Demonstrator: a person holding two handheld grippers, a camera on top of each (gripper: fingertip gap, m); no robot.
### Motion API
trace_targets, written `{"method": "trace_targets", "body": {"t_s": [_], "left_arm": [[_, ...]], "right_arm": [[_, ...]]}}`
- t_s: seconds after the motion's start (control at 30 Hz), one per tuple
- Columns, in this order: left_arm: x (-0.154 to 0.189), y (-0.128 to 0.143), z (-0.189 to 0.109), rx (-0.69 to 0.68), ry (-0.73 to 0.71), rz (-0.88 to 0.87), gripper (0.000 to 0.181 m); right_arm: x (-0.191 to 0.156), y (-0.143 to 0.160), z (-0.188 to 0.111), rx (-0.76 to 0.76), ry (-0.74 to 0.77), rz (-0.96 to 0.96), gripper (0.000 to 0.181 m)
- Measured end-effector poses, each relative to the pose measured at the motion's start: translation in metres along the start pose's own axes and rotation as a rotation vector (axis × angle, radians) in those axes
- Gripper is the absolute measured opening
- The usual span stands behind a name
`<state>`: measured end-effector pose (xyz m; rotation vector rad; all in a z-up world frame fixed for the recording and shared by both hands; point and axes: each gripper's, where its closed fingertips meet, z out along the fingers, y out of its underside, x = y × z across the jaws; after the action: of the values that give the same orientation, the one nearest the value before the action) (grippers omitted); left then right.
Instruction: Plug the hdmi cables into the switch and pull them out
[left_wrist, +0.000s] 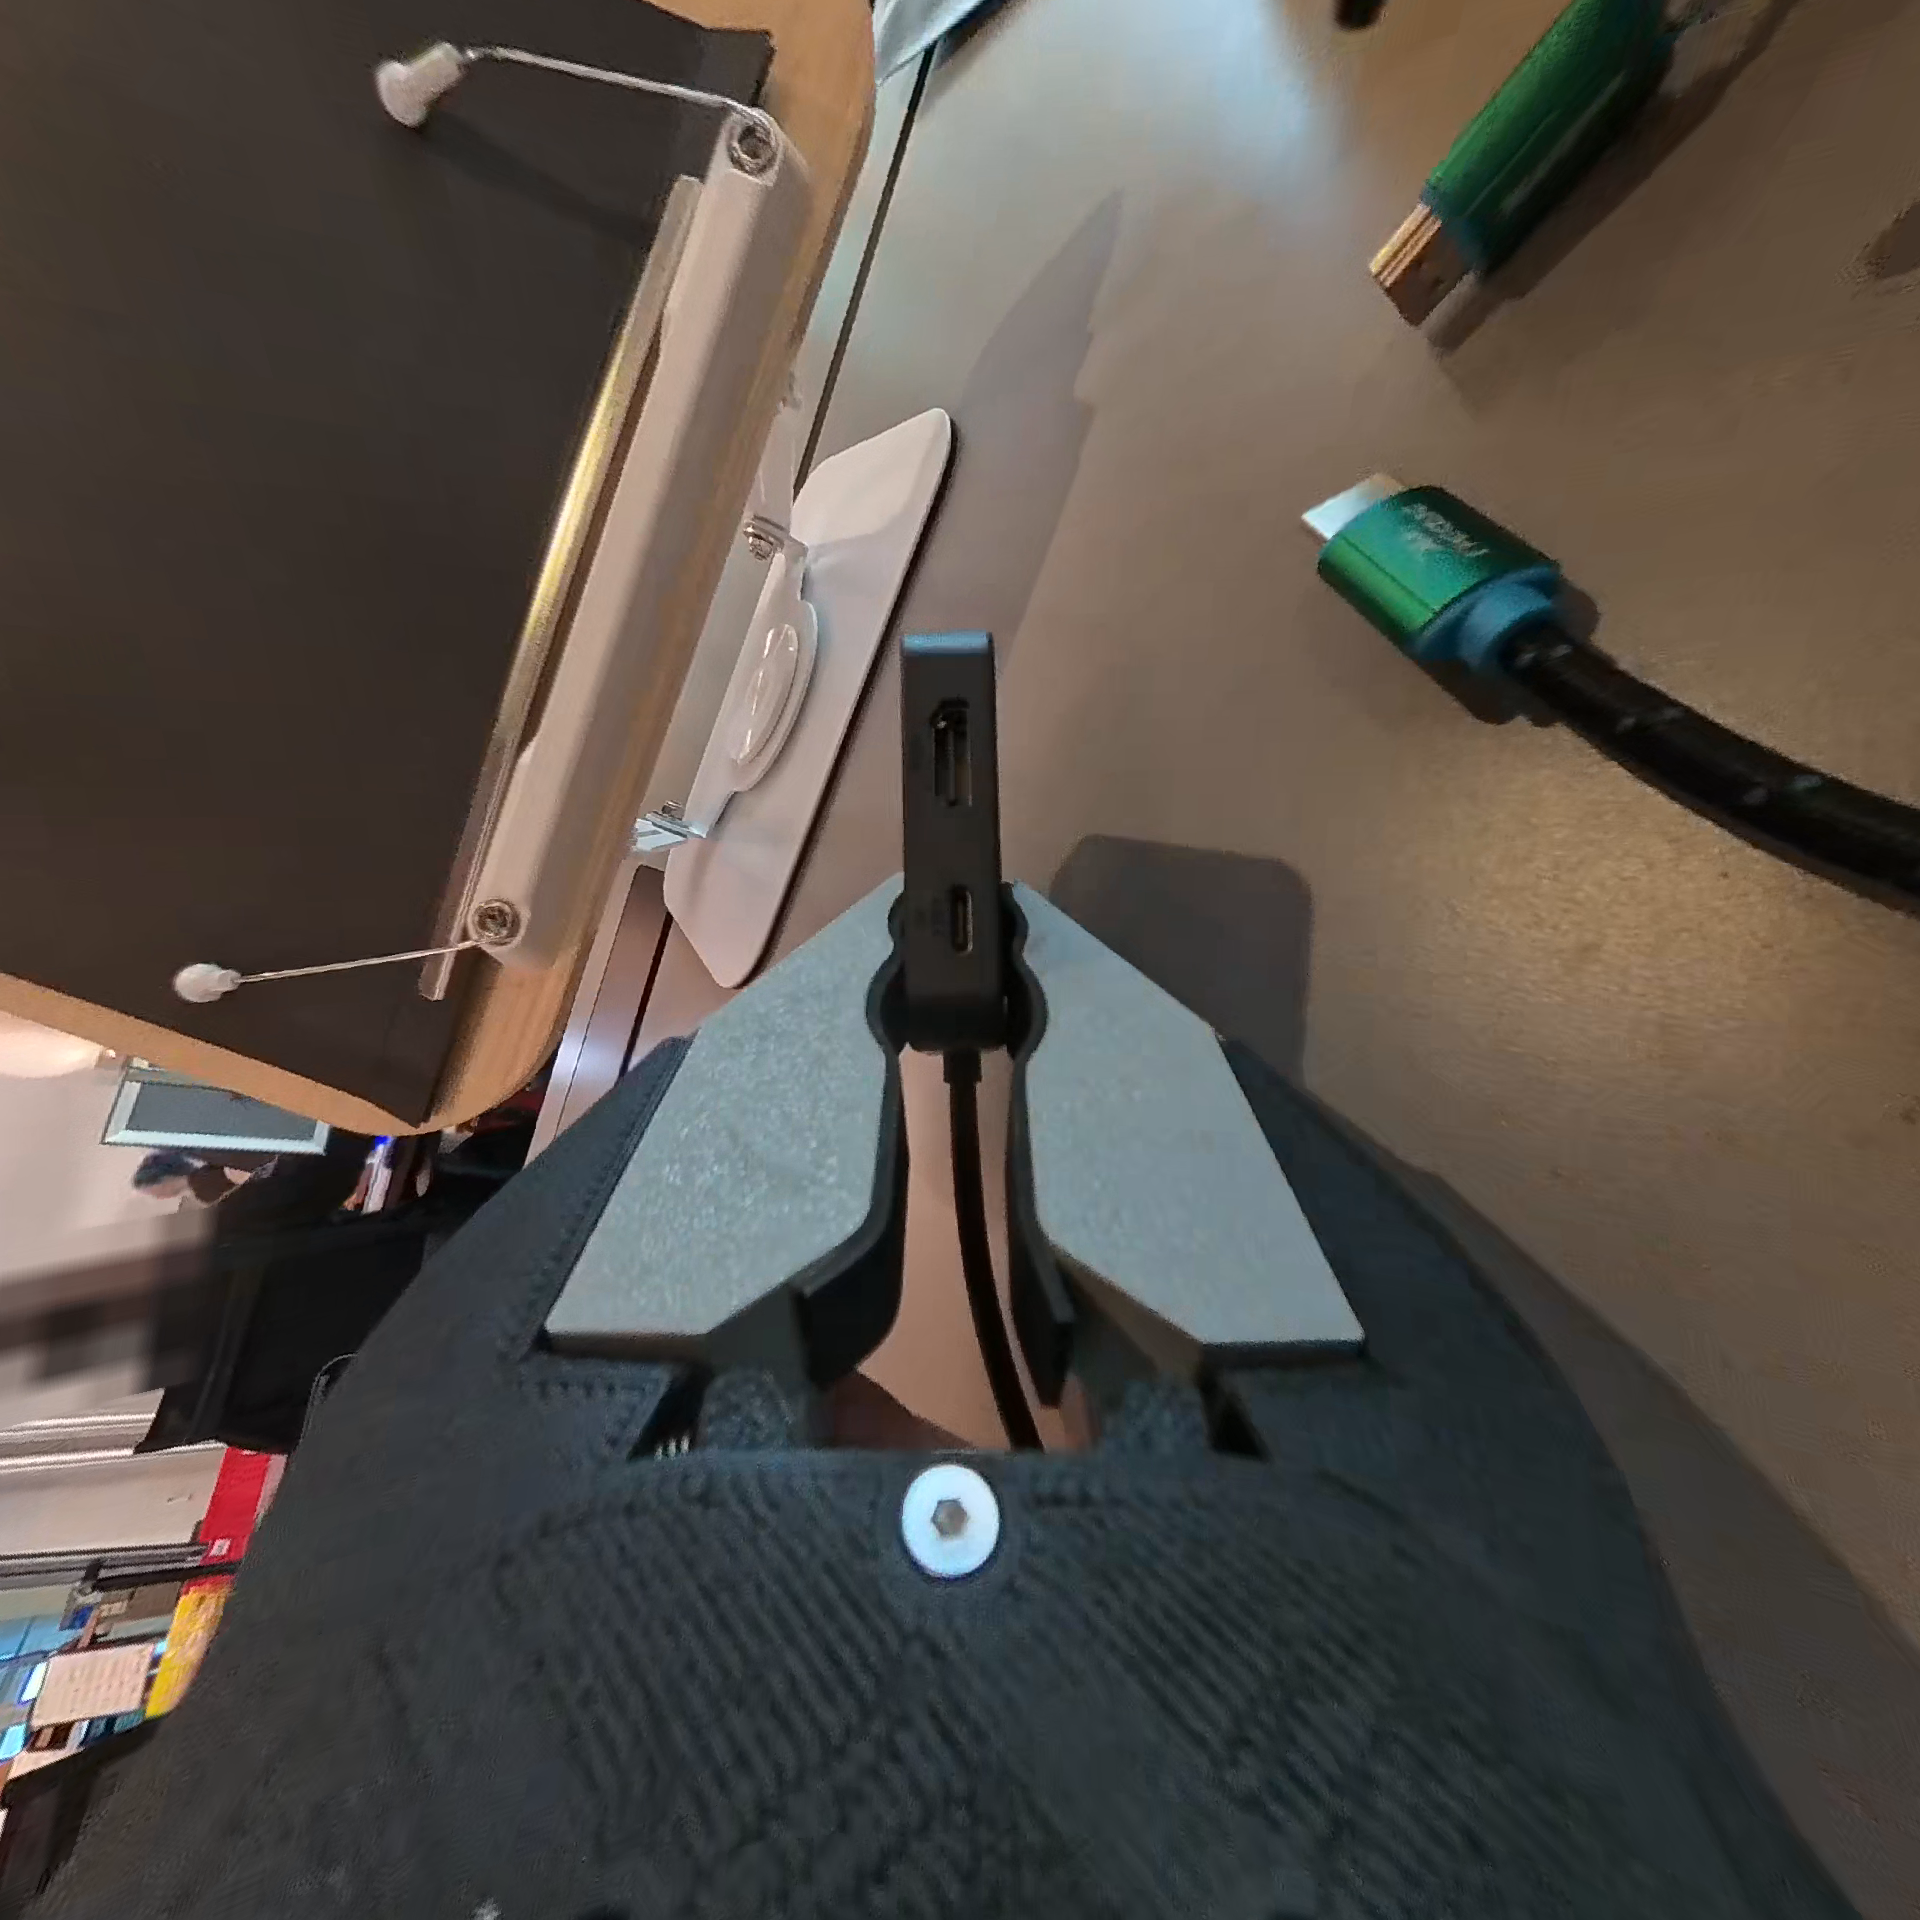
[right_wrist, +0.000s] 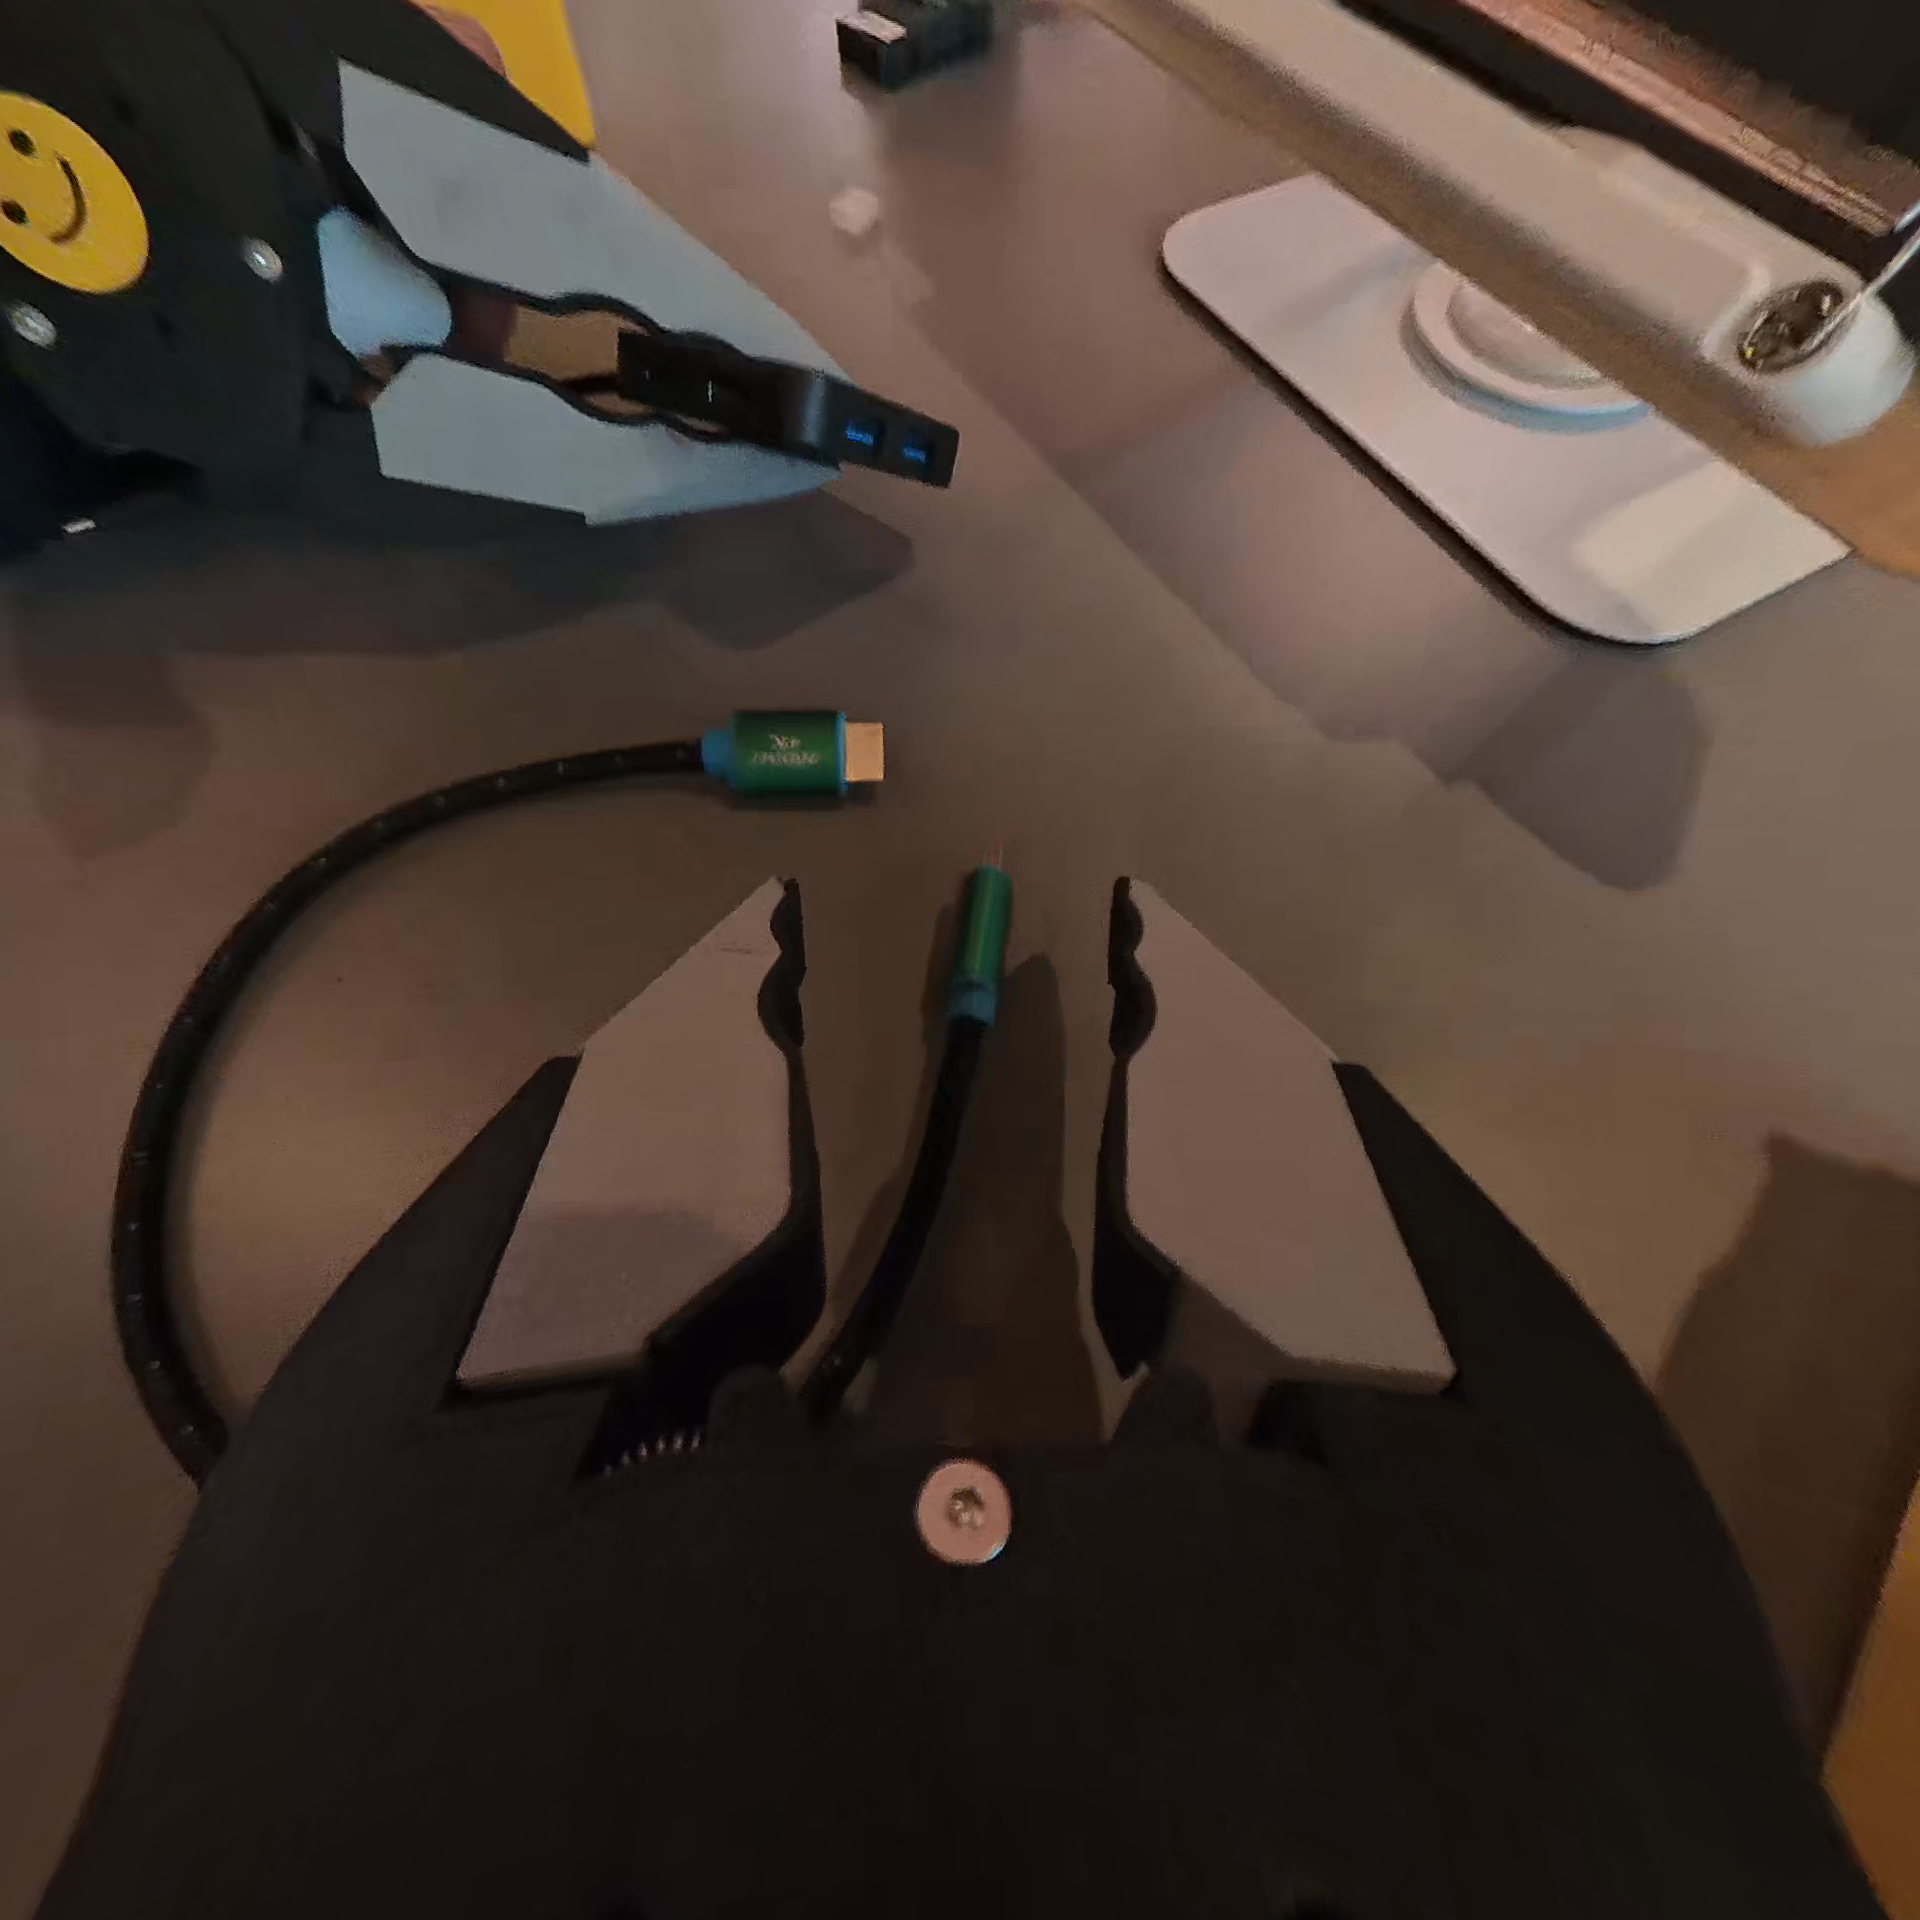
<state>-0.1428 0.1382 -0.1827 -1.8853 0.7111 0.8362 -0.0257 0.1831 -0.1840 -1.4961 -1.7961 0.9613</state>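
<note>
Fingers of the left gripper (left_wrist: 951, 961) pinch the slim black switch (left_wrist: 948, 831), its long axis pointing away. Right gripper (right_wrist: 956, 914) fingers are spread around a green metal-shelled HDMI plug (right_wrist: 982, 930) on braided cable, pointing away, above the smooth brown table (right_wrist: 1247, 831). Another plug (right_wrist: 795, 755) lies left, pointing right.

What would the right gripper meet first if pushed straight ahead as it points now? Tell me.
The right gripper is open with the green HDMI plug already lying between its fingers, so that plug comes first. Beyond it only bare table shows, though depth is hard to judge.
</note>
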Motion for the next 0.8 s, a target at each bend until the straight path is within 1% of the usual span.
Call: {"method": "trace_targets", "body": {"t_s": [0.1,0.13,0.17,0.2,0.27,0.4,0.47,0.53,0.7,0.8], "left_arm": [[-0.002,-0.006,-0.002,0.032,-0.020,0.007,0.011],[-0.002,-0.008,-0.003,0.042,-0.023,0.012,0.011],[-0.002,-0.010,-0.003,0.054,-0.030,0.017,0.011],[-0.002,-0.013,-0.004,0.063,-0.038,0.024,0.011],[-0.003,-0.018,-0.006,0.082,-0.056,0.046,0.011],[-0.009,-0.023,-0.009,0.094,-0.127,0.129,0.011],[-0.014,-0.024,-0.009,0.086,-0.187,0.192,0.011],[-0.015,-0.023,-0.007,0.065,-0.208,0.236,0.011],[-0.010,-0.023,-0.005,0.061,-0.198,0.250,0.010],[-0.016,-0.026,-0.007,0.072,-0.225,0.238,0.011]], "right_arm": [[-0.004,0.011,0.002,-0.045,-0.004,0.007,0.056],[-0.003,0.014,0.003,-0.066,0.007,-0.003,0.049],[-0.003,0.018,0.005,-0.095,0.012,-0.016,0.029],[-0.002,0.022,0.007,-0.126,0.018,-0.022,0.014],[-0.004,0.023,0.009,-0.138,0.006,-0.024,0.008],[-0.006,0.022,0.008,-0.128,0.001,-0.030,0.008],[-0.008,0.016,0.008,-0.093,-0.008,-0.026,0.008],[-0.010,0.011,0.008,-0.069,-0.019,-0.016,0.008],[-0.013,0.013,0.012,-0.086,-0.018,-0.037,0.009],[-0.019,0.006,0.011,-0.047,-0.061,-0.022,0.008]]}}
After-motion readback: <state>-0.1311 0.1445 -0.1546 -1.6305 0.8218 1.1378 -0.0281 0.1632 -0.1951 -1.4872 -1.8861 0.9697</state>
